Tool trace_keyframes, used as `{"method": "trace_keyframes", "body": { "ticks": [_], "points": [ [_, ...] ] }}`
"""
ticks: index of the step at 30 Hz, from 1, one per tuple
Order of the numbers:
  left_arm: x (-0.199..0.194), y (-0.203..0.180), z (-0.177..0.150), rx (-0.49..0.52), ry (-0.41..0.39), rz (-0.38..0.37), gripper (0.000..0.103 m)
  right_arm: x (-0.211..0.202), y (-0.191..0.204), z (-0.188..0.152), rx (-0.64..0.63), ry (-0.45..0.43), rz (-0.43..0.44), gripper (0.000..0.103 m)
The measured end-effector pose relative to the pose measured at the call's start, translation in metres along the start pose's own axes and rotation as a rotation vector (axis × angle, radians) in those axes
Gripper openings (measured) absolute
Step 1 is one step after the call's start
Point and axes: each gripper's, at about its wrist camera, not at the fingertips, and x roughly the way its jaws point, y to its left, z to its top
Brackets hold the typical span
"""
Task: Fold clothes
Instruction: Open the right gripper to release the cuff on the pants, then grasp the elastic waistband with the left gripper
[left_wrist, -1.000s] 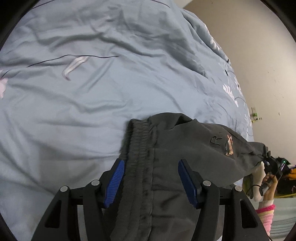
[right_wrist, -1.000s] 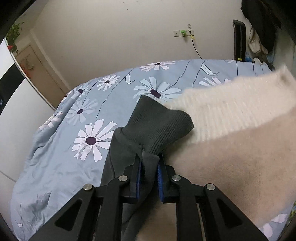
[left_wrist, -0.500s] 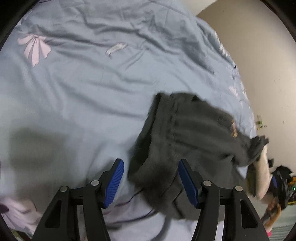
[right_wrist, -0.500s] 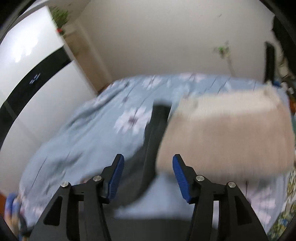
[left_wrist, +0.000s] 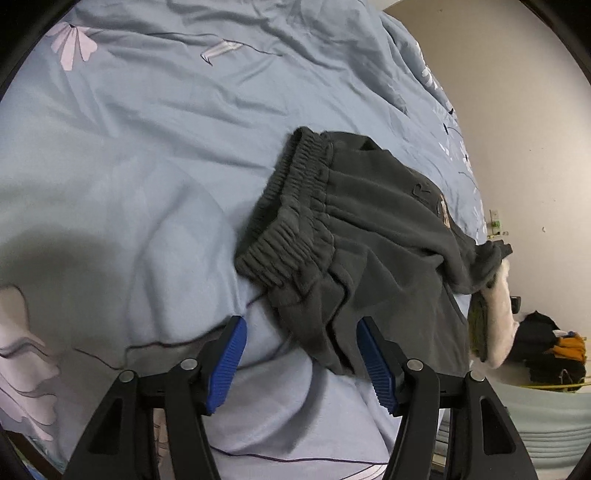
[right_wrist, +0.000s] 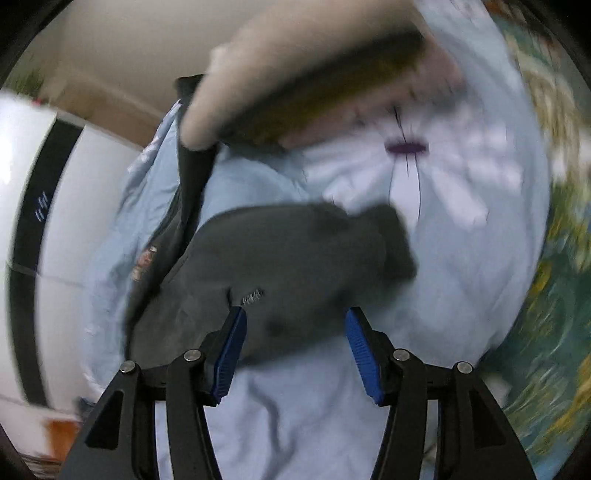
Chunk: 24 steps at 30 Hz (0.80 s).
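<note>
You are pulling both grippers back with jaws apart, the left gripper (left_wrist: 299, 354) and right gripper (right_wrist: 293, 350) having let go of the trousers (left_wrist: 369, 229) a second ago. The trousers are lying doubled over on the bed (left_wrist: 147, 147), their far end touching a cream garment (left_wrist: 498, 295), suggesting this fold is being finished.

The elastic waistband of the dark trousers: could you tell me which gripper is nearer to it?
Left. The left gripper hangs open just short of the waistband; the right gripper, also open, sits over the trousers' other end.

A bed with pale-blue floral duvet (left_wrist: 155, 155) — dark grey trousers (left_wrist: 369, 236) crumpled on it.
</note>
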Motion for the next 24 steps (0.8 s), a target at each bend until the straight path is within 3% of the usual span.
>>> {"method": "trace_keyframes", "body": {
  "ticks": [4,10,13,15,17,20,24],
  "points": [
    [0.005,-0.003,-0.001,-0.010,-0.029,0.006,0.072,0.015,-0.005,-0.001,0.054,-0.002,0.115,0.057],
    [0.006,-0.005,-0.002,-0.020,-0.086,0.012,0.068,0.013,-0.010,0.008,0.127,-0.110,0.166,0.057],
    [0.006,-0.002,0.000,-0.041,-0.105,0.016,0.047,0.011,-0.008,0.010,0.118,-0.127,0.144,0.057],
    [0.008,0.001,0.002,-0.061,-0.111,0.015,0.036,0.009,-0.007,0.011,0.111,-0.139,0.124,0.047],
    [0.009,0.003,0.003,-0.080,-0.119,0.010,0.028,0.006,-0.006,0.012,0.104,-0.152,0.101,0.028],
    [0.006,0.003,0.004,-0.103,-0.146,-0.012,0.018,0.002,-0.006,0.013,0.093,-0.171,0.066,0.009],
    [-0.025,-0.009,-0.001,-0.084,-0.217,-0.090,0.014,-0.022,0.015,0.014,0.022,-0.283,0.053,0.006]
  ]
}}
